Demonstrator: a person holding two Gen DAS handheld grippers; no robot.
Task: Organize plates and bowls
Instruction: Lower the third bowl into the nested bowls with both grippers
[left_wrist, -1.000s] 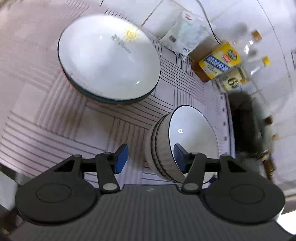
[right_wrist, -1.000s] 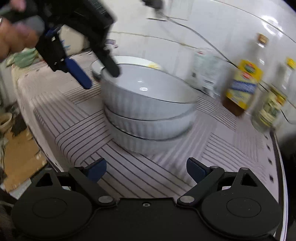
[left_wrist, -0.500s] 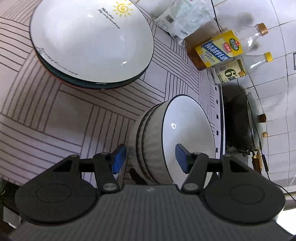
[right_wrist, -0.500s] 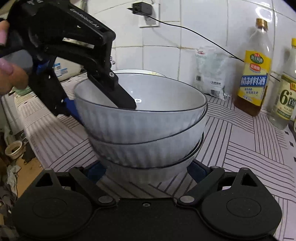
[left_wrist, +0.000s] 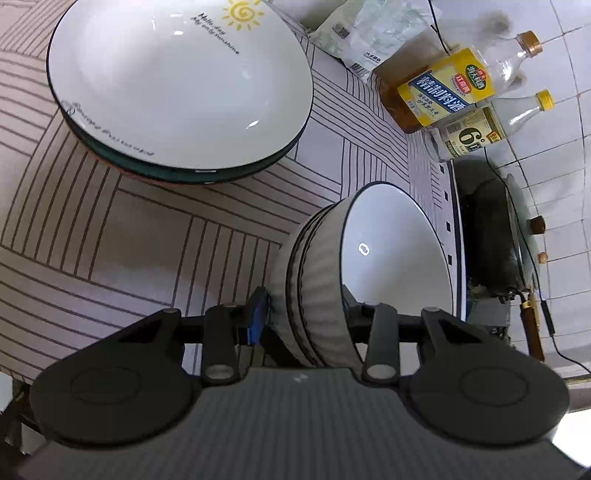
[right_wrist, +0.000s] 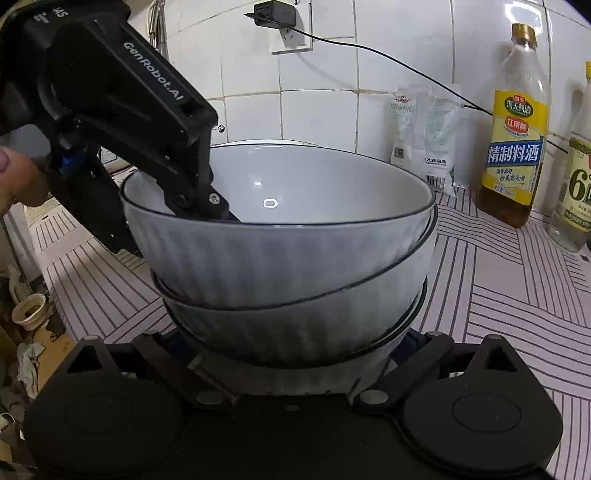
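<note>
Countertop (left_wrist: 122, 236) with a pale cloth of dark line patterns carries everything here; on its far part sits the stack of plates (left_wrist: 177, 92), the top one white with a yellow sun drawing and small writing, and darker plates show under its rim; nearer, well apart from the plates, stands the stack of bowls (right_wrist: 288, 266), three grey ribbed bowls one inside the other, and the top bowl (left_wrist: 391, 254) sits tilted, its rim raised on one side above the bowl below; the left gripper (left_wrist: 306, 314) comes down over the near wall of this top bowl, one finger inside the white hollow and the blue pad (left_wrist: 256, 319) outside by the ribbed wall, and its jaws are closing with the wall between them, the blue pad just at the wall; the right gripper (right_wrist: 295, 354) is low at the foot of the stack, its fingers spread on both sides of the lowest bowl, but their tips are hidden, so I cannot tell if they press it; by the tiled wall stand a white packet (left_wrist: 373, 33), a brown bottle with yellow label (left_wrist: 443, 88) and a clear bottle (left_wrist: 491, 129) beside it.
</note>
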